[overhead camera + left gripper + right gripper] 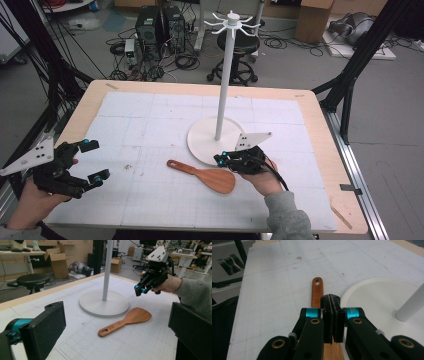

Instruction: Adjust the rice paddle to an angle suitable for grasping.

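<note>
Square wooden table with white gridded mat (150, 115), tall white hook stand on round base (216, 140) mid-table. Flat brown wooden rice spatula (207, 176) lying just in front of base, handle hole toward left side (blade under right gripper). Right gripper (220, 160) pressed together above blade, nothing pinched; left gripper (95, 161) spread wide, well apart at left edge.
</note>
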`<state>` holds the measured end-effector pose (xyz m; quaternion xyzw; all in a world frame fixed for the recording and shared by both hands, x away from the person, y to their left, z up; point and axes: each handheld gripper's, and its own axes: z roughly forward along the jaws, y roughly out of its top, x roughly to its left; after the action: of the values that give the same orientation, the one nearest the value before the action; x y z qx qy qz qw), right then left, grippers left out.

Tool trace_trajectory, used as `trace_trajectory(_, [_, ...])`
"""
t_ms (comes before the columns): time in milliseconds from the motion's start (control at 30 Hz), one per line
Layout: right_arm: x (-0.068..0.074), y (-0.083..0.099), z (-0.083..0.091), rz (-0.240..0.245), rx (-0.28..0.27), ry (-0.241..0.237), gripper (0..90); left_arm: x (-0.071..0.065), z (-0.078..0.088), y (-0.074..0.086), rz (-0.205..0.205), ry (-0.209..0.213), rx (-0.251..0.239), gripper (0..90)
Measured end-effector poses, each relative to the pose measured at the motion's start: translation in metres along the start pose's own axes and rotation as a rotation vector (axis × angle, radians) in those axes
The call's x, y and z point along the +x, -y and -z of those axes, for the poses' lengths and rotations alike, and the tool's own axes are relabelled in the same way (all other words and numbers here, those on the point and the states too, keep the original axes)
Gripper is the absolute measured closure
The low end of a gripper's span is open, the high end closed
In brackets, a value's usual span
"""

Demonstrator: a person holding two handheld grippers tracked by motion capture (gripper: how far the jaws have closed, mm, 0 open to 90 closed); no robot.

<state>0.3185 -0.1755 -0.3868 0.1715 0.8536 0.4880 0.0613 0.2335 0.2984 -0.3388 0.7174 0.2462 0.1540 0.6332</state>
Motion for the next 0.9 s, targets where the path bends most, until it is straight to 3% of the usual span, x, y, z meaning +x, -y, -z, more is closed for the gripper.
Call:
trace_trajectory(433, [0.002, 0.001, -0.034, 0.006, 0.055, -0.017, 89.2, -0.002, 0.001, 0.002, -0.001, -0.006, 0.005, 1.8])
trace_trajectory(900, [0.001, 0.005, -0.06, 0.019, 0.121, -0.032, 89.1, -0.003, 0.003, 0.003, 0.004, -0.007, 0.009, 1.8])
